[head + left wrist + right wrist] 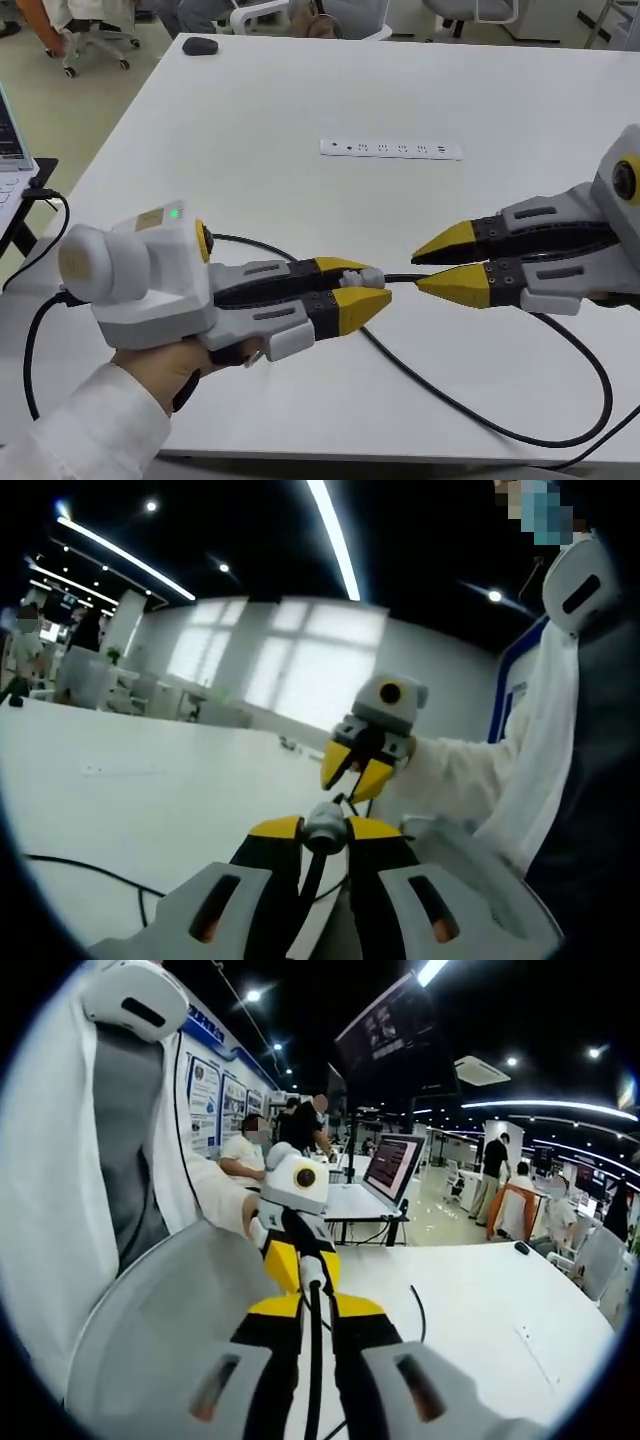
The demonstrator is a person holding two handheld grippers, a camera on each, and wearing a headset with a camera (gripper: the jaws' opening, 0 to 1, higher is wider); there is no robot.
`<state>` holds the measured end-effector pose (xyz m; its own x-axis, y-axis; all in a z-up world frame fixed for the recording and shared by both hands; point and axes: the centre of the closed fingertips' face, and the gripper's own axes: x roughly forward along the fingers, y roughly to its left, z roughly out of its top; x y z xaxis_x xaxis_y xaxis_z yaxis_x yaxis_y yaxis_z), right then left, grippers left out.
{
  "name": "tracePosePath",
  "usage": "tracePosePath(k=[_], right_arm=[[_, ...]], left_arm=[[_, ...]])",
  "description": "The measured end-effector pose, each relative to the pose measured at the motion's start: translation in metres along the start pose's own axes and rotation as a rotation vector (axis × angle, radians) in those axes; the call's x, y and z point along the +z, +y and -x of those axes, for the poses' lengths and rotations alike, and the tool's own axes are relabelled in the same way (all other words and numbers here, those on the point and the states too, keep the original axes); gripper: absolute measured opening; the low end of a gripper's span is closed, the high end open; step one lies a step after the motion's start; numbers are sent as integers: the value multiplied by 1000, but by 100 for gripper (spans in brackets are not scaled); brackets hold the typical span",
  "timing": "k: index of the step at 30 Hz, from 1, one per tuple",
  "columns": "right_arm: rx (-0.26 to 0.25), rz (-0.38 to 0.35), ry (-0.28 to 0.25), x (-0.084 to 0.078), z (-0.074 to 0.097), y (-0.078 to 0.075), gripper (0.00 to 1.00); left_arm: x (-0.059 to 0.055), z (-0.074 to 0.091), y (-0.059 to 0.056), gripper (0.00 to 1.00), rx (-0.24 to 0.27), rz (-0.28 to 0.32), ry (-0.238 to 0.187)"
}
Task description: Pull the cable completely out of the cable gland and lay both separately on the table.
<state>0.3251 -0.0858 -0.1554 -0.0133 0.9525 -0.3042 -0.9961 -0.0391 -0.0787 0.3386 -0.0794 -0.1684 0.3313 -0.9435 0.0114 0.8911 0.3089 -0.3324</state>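
Left gripper: jaws closed narrow on the small grey round cable gland, which sits at its yellow tips.
Right gripper: tip to tip with the left, pinched on the thin black cable just beside the gland.
Cable axis: in line with both grippers, straight from one to the other.
Slack: loops behind the right gripper onto the white table.
Coming pull: probably straight apart along that line.
Progress: nothing laid down yet.

Open-plan office: white desk, swivel chair, computer screen, ceiling strip light, people nearby.
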Motion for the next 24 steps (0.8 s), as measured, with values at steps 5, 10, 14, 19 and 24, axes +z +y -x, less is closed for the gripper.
tracePosePath(k=[5, 10, 14, 19, 24], right_arm=[[0, -4, 9, -3, 0, -3, 8], [8, -8, 14, -5, -1, -3, 6], [15, -3, 27, -9, -2, -1, 3], [11, -4, 8, -7, -1, -2, 3], [14, 0, 8, -8, 1, -2, 3]], left_arm=[[0, 0, 0, 18, 2, -3, -1], [0, 0, 1, 18, 4, -5, -1], [1, 0, 0, 18, 2, -3, -5], [3, 0, 0, 18, 0, -1, -12], [1, 0, 0, 18, -1, -2, -3]])
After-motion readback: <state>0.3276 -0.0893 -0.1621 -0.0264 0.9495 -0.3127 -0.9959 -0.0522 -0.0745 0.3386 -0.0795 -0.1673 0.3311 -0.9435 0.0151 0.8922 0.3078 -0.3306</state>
